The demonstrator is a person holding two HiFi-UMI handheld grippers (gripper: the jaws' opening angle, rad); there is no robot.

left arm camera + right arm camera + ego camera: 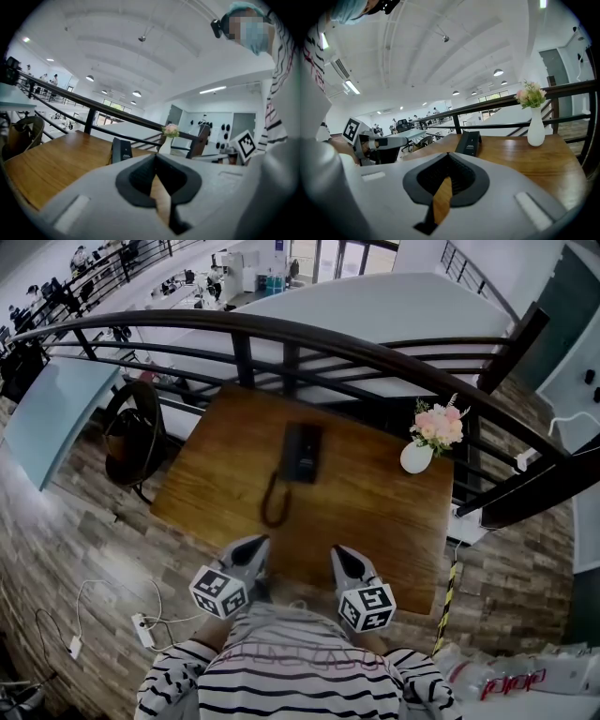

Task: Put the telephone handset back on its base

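While left gripper and right gripper hover at the table edge, the phone lies mid-table.
Both grippers' jaws are closed, empty; the cord loops nearer.

I'm seeing the phone as a dark block in the head view, too small to tell how its parts are sitting. The left gripper and right gripper are blocking the near surface in their own views.
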